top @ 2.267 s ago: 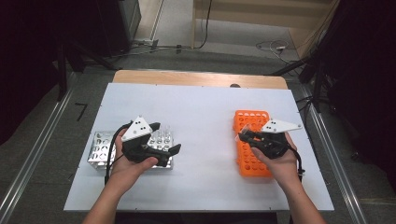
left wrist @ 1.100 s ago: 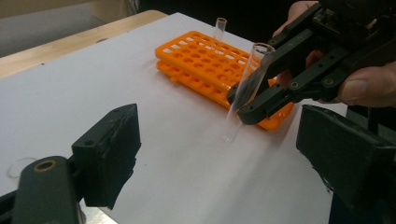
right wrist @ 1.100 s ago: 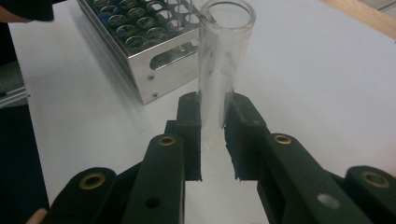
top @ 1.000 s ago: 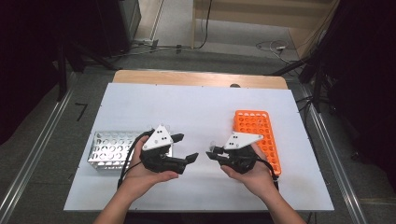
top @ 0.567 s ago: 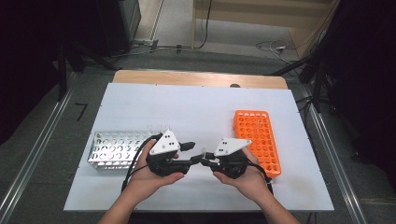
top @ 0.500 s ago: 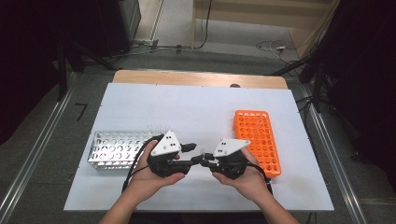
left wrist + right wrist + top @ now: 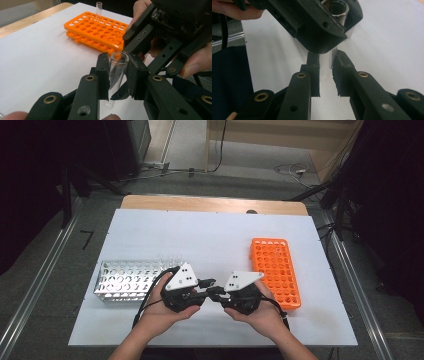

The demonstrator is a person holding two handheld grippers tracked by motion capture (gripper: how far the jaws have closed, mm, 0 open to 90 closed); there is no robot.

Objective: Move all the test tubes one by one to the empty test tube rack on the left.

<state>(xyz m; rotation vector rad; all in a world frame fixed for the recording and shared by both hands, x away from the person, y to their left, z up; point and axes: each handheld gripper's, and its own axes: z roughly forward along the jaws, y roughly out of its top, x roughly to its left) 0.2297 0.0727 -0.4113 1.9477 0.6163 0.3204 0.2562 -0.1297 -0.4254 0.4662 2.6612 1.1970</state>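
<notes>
1. Fingers (image 7: pixel 103 75) of the left gripper (image 7: pixel 117 75) are seen clamped on a clear glass test tube (image 7: pixel 117 72), having just been closing onto it; the tube is held upright between the pads, its open mouth above them and its rounded bottom below.
2. Fingers (image 7: pixel 313 72) of the right gripper (image 7: pixel 325 72) are clenched on the same tube lower down, where the glass (image 7: pixel 326 66) is pinched between the two pads.
3. From above, the two grippers are seen meeting tip to tip over the near middle of the white desk (image 7: pixel 200 235), the left gripper (image 7: pixel 202 290) pointing right and the right gripper (image 7: pixel 216 292) pointing left, each held level in a cupped hand.
4. Both forearms are brought in from the near edge, and the wrists are angled inward toward each other.
5. In the high view the tube itself is too small and too clear to be made out between the fingertips.
6. In the right gripper view the upper part of the tube is covered by the left gripper's black body, and only its rim is glimpsed above.
7. A silver metal rack (image 7: pixel 127 280) is set to the left of the hands, with a few clear tubes faintly seen at its far right end.
8. An orange rack (image 7: pixel 275 270) lies to the right; one tube (image 7: pixel 98 11) is seen standing in it at its far side.
</notes>
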